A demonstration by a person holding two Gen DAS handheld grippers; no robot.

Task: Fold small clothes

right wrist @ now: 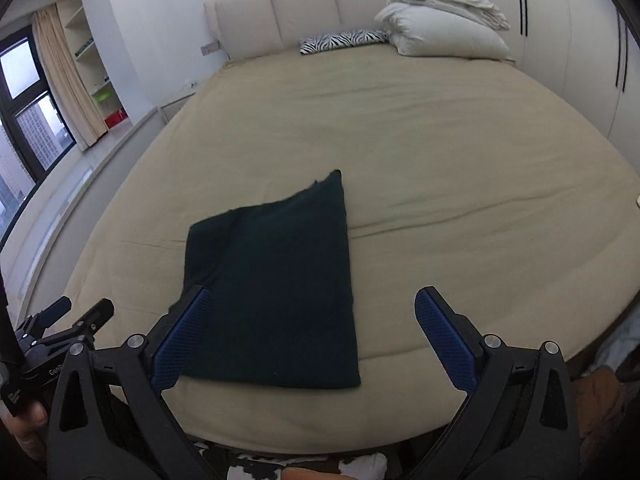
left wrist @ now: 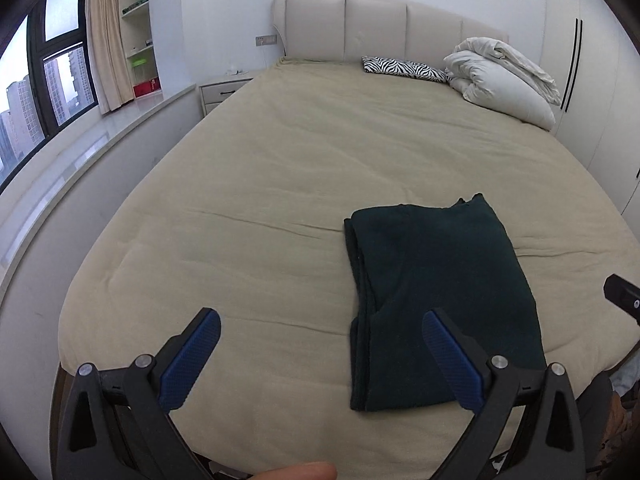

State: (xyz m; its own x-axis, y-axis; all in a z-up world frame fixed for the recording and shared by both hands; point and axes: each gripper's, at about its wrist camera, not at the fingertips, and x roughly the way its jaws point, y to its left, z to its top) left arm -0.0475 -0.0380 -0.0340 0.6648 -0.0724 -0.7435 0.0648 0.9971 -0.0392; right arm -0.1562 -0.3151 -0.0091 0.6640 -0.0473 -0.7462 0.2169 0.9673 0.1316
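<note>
1. The dark green garment (right wrist: 276, 280) lies folded flat on the bed (right wrist: 440, 160), near its front edge. It looks soft, light and limp, so I judge a pinch through all layers at a corner or folded edge holds best.
2. My left gripper (left wrist: 320, 344) and right gripper (right wrist: 308, 320) hover above it, jaws wide apart, empty.

beige bed (left wrist: 280, 168), zebra pillow (left wrist: 404, 68) beside white duvet (left wrist: 504, 80), nightstand (left wrist: 220, 94)
</note>
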